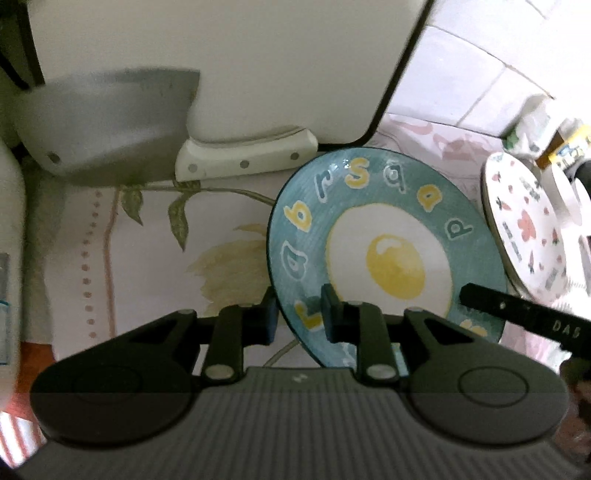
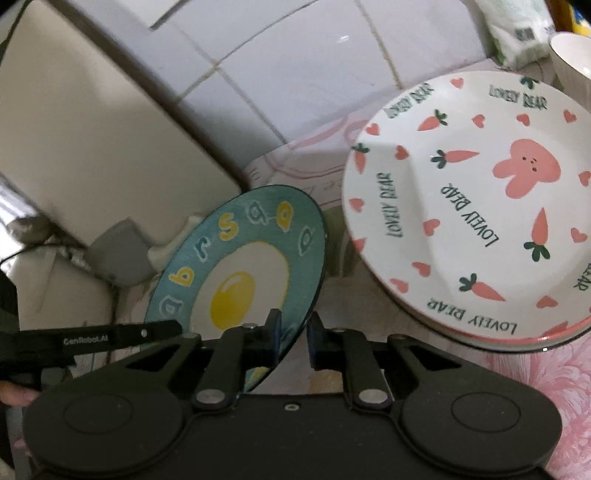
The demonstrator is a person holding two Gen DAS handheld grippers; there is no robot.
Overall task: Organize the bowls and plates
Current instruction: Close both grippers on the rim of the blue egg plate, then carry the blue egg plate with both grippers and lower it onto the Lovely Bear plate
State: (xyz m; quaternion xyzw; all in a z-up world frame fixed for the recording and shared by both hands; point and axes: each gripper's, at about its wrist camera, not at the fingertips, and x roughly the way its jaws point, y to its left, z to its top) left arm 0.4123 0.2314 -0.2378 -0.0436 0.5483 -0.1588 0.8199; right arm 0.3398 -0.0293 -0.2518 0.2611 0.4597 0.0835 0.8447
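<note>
A teal plate painted with a fried egg and letters is tilted above the floral cloth. My left gripper is shut on its near left rim, one pad under the plate and one on its face. In the right wrist view the same plate slants up to the left, and my right gripper is shut on its near right rim. Each gripper's black finger shows in the other's view. A white plate with carrots and a pink bunny lies to the right, apart from the teal plate, also in the left wrist view.
A big off-white appliance stands just behind the teal plate, with a grey bowl-shaped part at its left. A white bowl and packets sit behind the carrot plate. A tiled wall closes the back.
</note>
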